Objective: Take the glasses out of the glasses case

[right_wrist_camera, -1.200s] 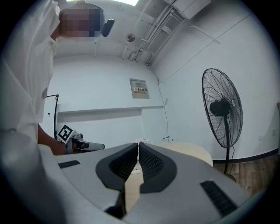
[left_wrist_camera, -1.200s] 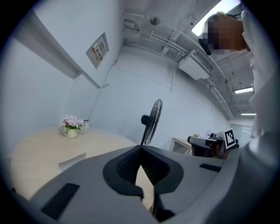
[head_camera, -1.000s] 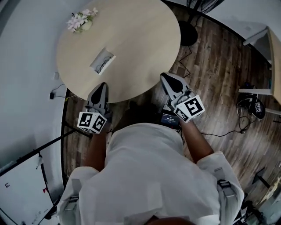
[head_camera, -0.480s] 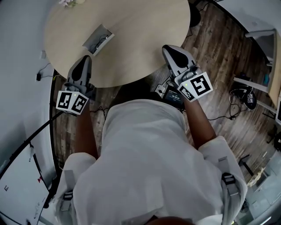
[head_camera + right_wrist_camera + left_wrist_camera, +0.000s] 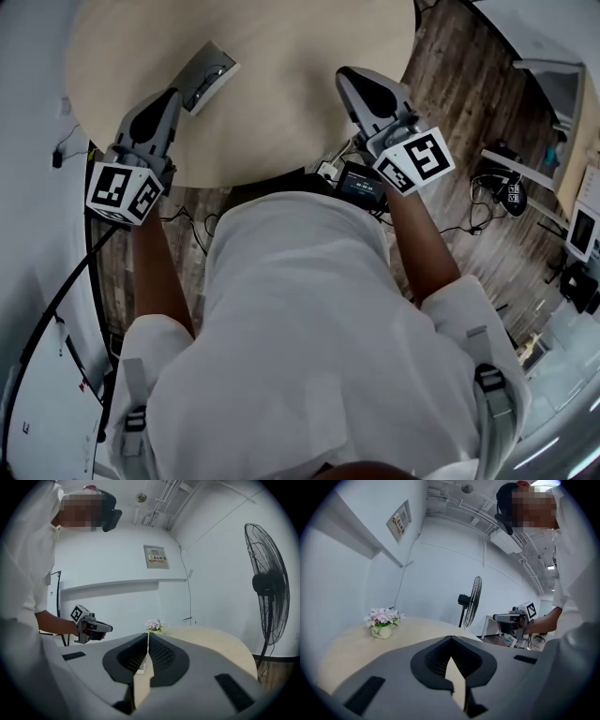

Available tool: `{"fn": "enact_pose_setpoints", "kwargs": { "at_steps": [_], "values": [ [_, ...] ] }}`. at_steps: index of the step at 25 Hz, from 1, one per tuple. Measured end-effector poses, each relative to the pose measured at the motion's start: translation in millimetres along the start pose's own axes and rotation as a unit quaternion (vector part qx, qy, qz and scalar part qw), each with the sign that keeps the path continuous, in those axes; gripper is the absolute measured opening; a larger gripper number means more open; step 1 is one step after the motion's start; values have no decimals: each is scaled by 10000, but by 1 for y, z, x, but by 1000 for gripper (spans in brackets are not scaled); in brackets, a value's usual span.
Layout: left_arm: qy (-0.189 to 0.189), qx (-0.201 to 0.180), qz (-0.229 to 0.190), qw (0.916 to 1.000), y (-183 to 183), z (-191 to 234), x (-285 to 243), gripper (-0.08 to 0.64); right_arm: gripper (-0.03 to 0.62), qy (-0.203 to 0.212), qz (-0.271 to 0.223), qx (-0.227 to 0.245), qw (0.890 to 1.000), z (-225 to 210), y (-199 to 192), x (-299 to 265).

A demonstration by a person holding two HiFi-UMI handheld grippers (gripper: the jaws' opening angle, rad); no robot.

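Note:
The glasses case (image 5: 208, 75) lies open on the round pale wooden table (image 5: 281, 122), left of the middle, with dark glasses inside. My left gripper (image 5: 172, 94) is over the table's near left edge, just short of the case, jaws shut and empty. My right gripper (image 5: 349, 75) hovers over the table's right side, well apart from the case, also shut with nothing held. In the left gripper view the left gripper (image 5: 451, 639) points across the tabletop. In the right gripper view the right gripper (image 5: 148, 635) points toward the flowers.
A small pot of pink flowers (image 5: 383, 623) stands at the table's far side, also seen as the flower pot (image 5: 154, 625). A standing fan (image 5: 269, 588) is beyond the table. Cables and a black device (image 5: 361, 180) are near the table's front edge, above wooden floor (image 5: 459, 84).
Both grippers have moved forward from the table's near edge to over the tabletop. The left one has come close to the case. Both stayed shut.

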State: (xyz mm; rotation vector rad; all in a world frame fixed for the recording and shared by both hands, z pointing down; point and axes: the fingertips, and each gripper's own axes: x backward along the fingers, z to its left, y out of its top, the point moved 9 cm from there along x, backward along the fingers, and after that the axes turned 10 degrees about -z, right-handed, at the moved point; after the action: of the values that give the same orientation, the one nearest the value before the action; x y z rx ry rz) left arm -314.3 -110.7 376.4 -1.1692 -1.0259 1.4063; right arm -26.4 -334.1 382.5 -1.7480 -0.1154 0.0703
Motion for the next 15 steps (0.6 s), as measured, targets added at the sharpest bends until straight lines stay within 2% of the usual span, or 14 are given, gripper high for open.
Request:
{"fn": "enact_pose_setpoints", "kwargs": {
  "at_steps": [4,9,12,15],
  "values": [
    [-275,-6,402,9988,-12,25,-11,9,26,-76,194,-53,9998,2,-8,-23],
    [-575,-25,689,9960,-23,38,-24,9,26,-35,326,15,9995,8,-12,-38],
    [-609,-117,743,9953,-27,43,-30,12,26,-20,399,0,9992,6,-18,-43],
    [-590,-237,841,9944,-27,44,-36,59,26,-4,413,-77,9991,0,-23,-45]
  ]
}}
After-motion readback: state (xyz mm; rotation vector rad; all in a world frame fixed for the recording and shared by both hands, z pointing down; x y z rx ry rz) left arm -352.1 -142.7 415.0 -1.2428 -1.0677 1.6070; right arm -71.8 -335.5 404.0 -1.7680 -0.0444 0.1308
